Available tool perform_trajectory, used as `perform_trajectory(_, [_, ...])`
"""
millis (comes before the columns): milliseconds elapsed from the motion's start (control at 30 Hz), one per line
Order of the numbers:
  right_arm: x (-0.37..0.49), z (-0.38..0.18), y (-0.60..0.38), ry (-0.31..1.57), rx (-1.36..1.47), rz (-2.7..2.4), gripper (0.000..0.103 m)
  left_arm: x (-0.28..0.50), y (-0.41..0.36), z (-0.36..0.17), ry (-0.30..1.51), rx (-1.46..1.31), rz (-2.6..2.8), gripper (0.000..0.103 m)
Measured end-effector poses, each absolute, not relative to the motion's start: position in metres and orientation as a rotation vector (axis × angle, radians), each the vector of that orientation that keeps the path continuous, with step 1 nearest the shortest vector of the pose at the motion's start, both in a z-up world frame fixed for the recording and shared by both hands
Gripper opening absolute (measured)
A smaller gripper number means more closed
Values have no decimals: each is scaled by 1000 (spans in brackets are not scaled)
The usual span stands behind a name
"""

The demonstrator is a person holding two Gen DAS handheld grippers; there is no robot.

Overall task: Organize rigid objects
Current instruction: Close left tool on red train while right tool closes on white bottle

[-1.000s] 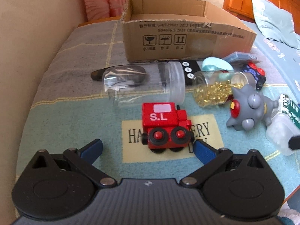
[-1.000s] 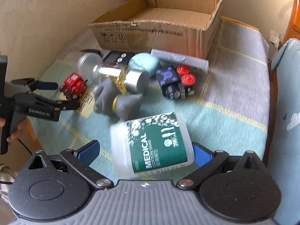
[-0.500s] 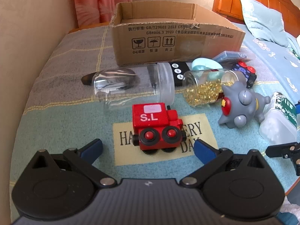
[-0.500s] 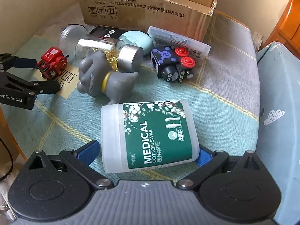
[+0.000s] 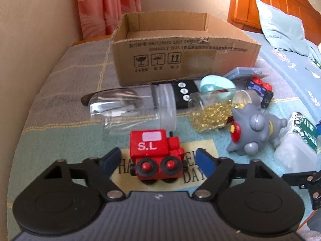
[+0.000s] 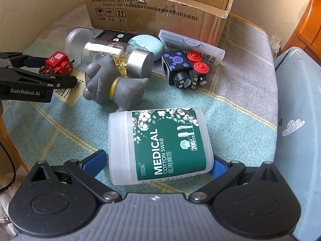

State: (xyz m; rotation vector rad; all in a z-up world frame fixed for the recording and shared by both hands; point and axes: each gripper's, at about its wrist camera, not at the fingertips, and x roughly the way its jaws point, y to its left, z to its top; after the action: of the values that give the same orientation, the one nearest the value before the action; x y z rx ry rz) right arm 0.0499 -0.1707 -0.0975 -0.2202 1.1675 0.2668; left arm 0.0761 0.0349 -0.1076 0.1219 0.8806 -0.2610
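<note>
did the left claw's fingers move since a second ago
Yes: the left claw has just been closing inward on the red wooden toy train, pads not yet touching.

right between your left fingers, the red toy train says "s.l". the cloth patch under it shows "day". the tub at your right gripper reads "medical cotton swab", "200pcs". your left tool's side says "genrobot.ai". cardboard box: "2013".
</note>
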Motion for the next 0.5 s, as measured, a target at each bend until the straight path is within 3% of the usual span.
perform_trajectory(167, [50,-97,-171,1165,-219,266,103,75,34,-104,873,132,-276,56])
perform_trajectory(500, [51,-97,-172,1164,-223,281,103,62,56,-102,895,175,-299,56])
